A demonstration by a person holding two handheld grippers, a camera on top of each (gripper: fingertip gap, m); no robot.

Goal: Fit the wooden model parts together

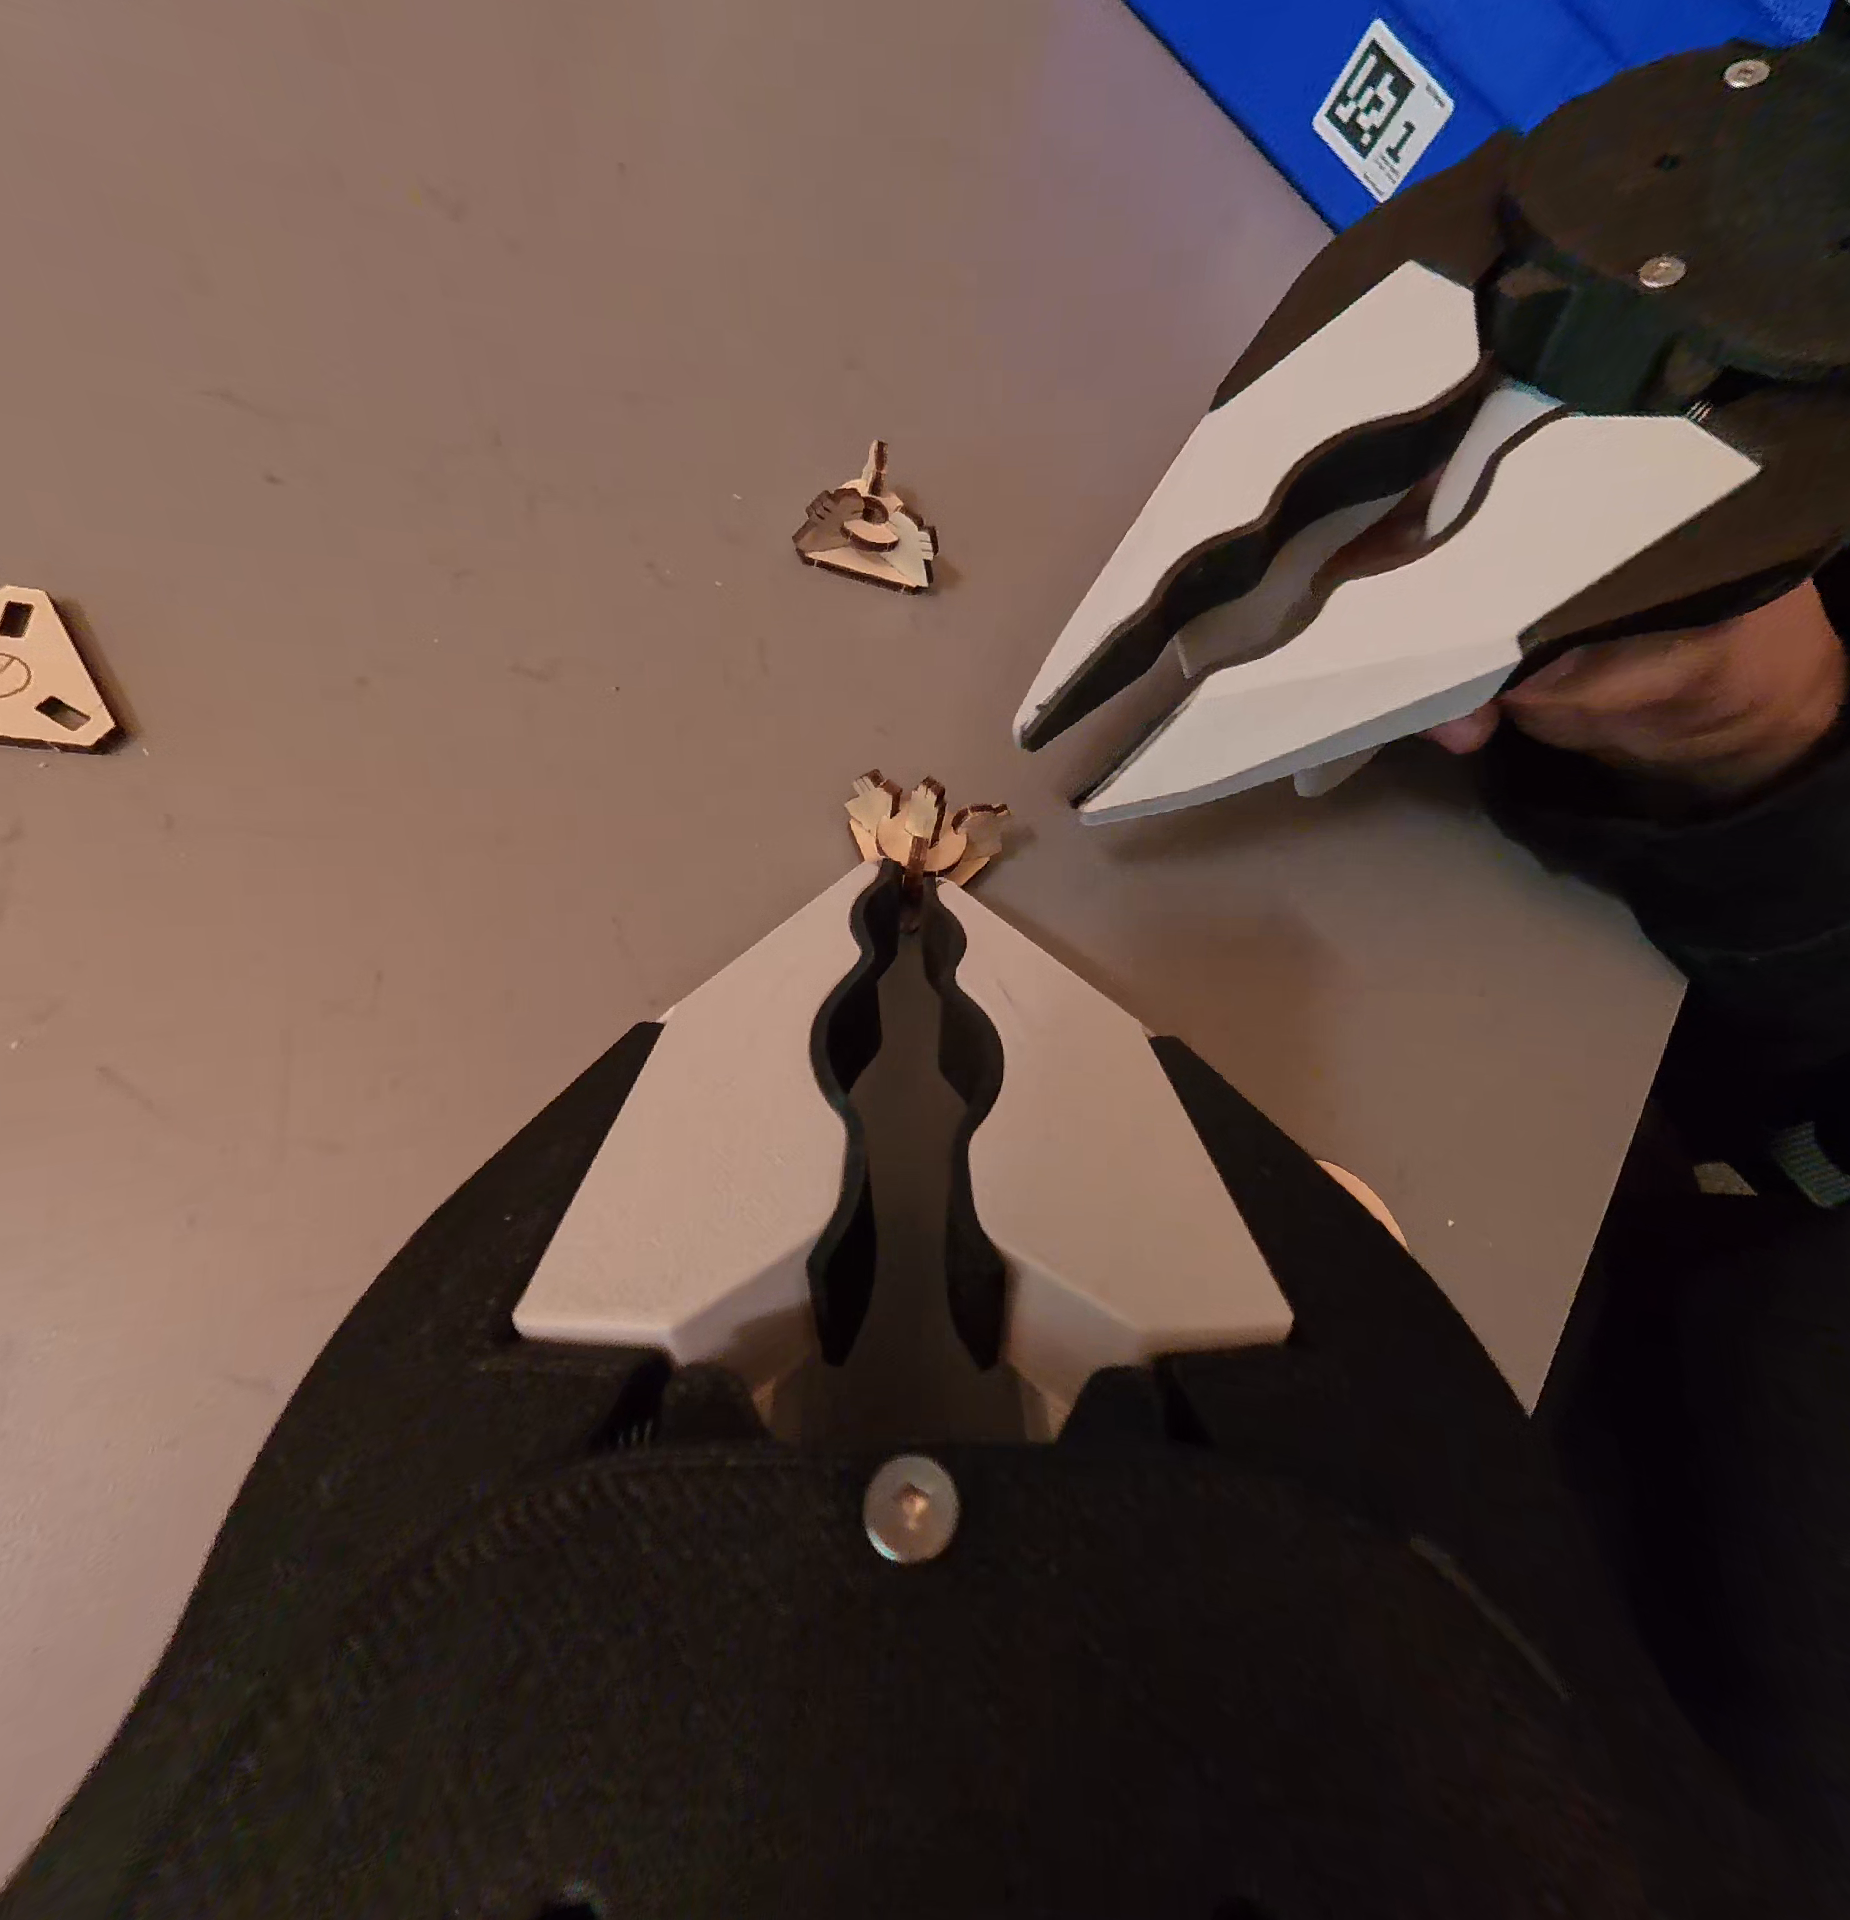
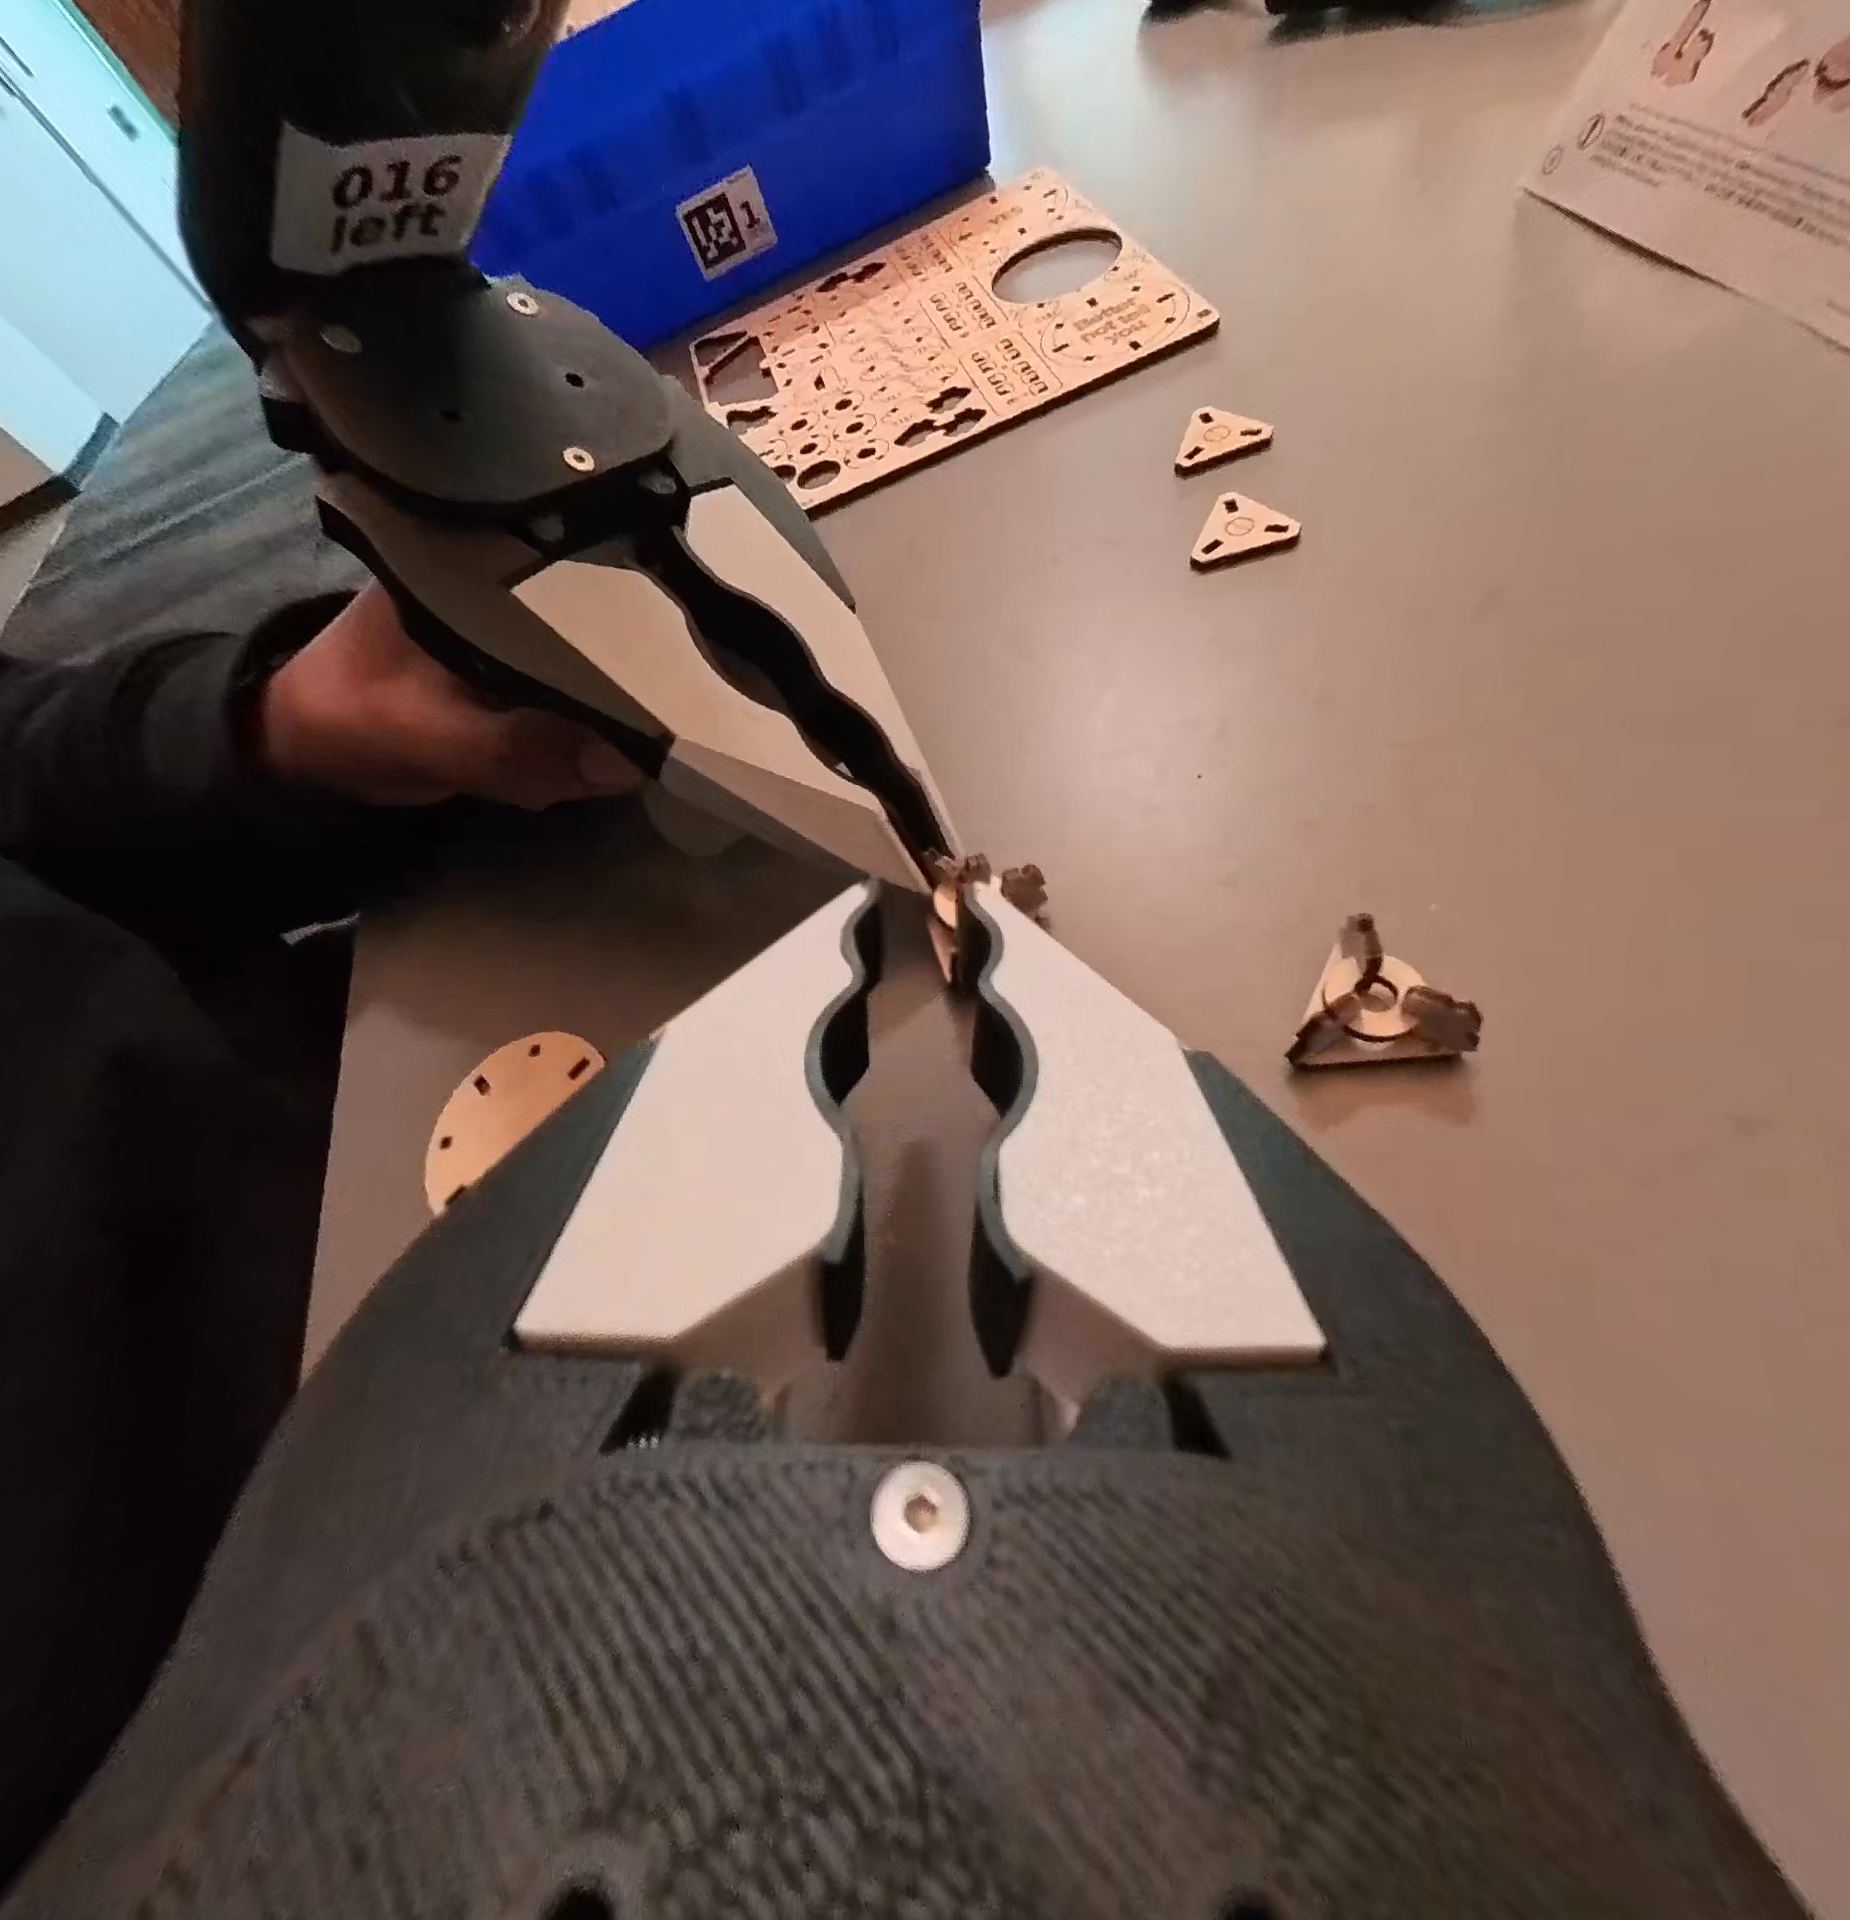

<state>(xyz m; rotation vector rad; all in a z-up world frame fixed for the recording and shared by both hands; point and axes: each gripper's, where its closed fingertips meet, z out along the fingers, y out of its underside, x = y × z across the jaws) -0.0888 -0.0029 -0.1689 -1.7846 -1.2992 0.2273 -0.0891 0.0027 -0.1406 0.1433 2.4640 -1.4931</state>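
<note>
**Q:** Two grippers seen over a grey-brown tabletop, scuffed and marked in places. What's noted re surface & room?

**A:** Tabletop's matte, lit warm. Pale wall/door panels are glimpsed at the far left in the right wrist view. Blue bin is parked at the back w/ a square black-and-white marker tag stuck on it. Laser-cut wooden sheet is laid just in front of the bin, engraved text on it, mostly too small to read. Printed instruction sheet is at the far right edge. White label w/ printed characters is stuck on the far gripper's body.

**Q:** Tongs?

**A:** Left gripper is clenched on a small wooden assembly, pinched at the tips, resting at table level. Right gripper is parted a bit; the same assembly's edge is seen btwn its tips, touching the right-hand finger, but pressing can't be confirmed.

**Q:** Other bits?

**A:** Triangular wooden assembly nearby, two flat triangle plates farther off, round wooden disc by a dark sleeve.
</note>
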